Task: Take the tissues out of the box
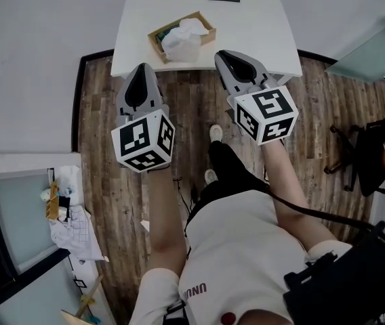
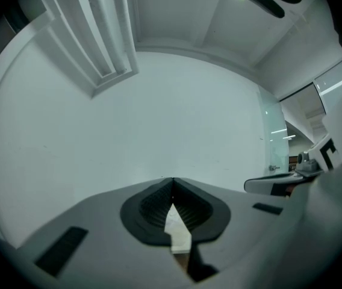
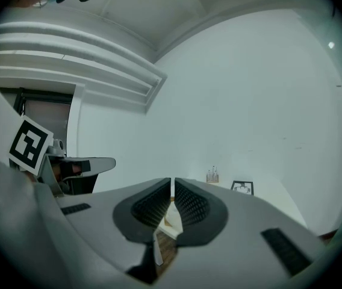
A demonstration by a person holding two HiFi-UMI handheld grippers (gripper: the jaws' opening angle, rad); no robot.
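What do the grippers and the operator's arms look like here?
Both the left gripper and right gripper have grey shells with black ribbed pads. Each carries a white cube with black square markers. A black cable runs along the right arm. The person wears a white short-sleeved shirt.

This looks like an office. A white tabletop (image 1: 260, 42) stands on a wood-plank floor (image 1: 314, 114) between plain white walls (image 1: 36, 59). A black swivel office chair (image 1: 372, 158) sits at the right, and glass partition panels (image 1: 375, 53) border the room.
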